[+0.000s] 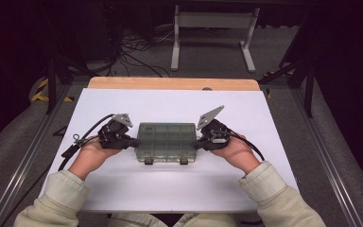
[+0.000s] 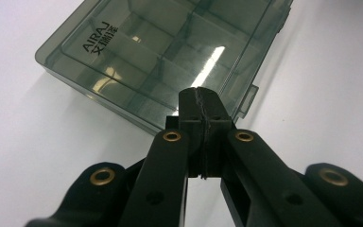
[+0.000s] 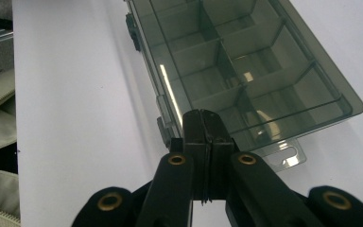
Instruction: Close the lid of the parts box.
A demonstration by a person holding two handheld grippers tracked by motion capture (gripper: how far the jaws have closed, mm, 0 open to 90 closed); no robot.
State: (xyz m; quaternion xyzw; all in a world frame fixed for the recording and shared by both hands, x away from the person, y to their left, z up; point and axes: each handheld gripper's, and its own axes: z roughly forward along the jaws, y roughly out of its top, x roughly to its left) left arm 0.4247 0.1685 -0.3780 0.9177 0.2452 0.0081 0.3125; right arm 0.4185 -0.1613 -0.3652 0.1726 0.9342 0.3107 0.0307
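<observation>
1. Writing: lid of the box (image 2: 170, 56) has "AIRAJ" printed in black with two or three Chinese characters beside it, in one corner, readable in the left gripper view. No other legible text.
2. Box (image 1: 166, 141): smoky clear plastic, flat, rectangular, lid closed. It lies mid-table, long side running left to right, between the two grippers.
3. Contents: dividers split the box (image 3: 246, 71) into many small compartments; every one that can be seen through the lid looks empty.
4. Two dark latches (image 1: 148, 161) sit on the near edge. A clear hang tab (image 3: 288, 156) sticks out of the end facing the right gripper.
5. Left gripper (image 1: 133, 141): held in the left hand (image 1: 92, 150), jaws pressed fully together with nothing between them, tips right at the left end of the box. Left gripper view has the tips (image 2: 202, 106) over the box edge; contact cannot be told.
6. Right gripper (image 1: 198, 143): held in the right hand (image 1: 236, 151), jaws also fully together and empty, tips right at the right end of the box; contact cannot be told. Tips (image 3: 203, 125) lie over the box edge in the right gripper view.
7. Surface: white sheet (image 1: 170, 189) on a wooden table (image 1: 170, 83), wood visible along the far edge.
8. Room: dark, grey floor, tangle of cables (image 1: 132, 47) far left, white metal frame (image 1: 212, 33) at the far centre, metal rails (image 1: 28, 156) on both sides.
</observation>
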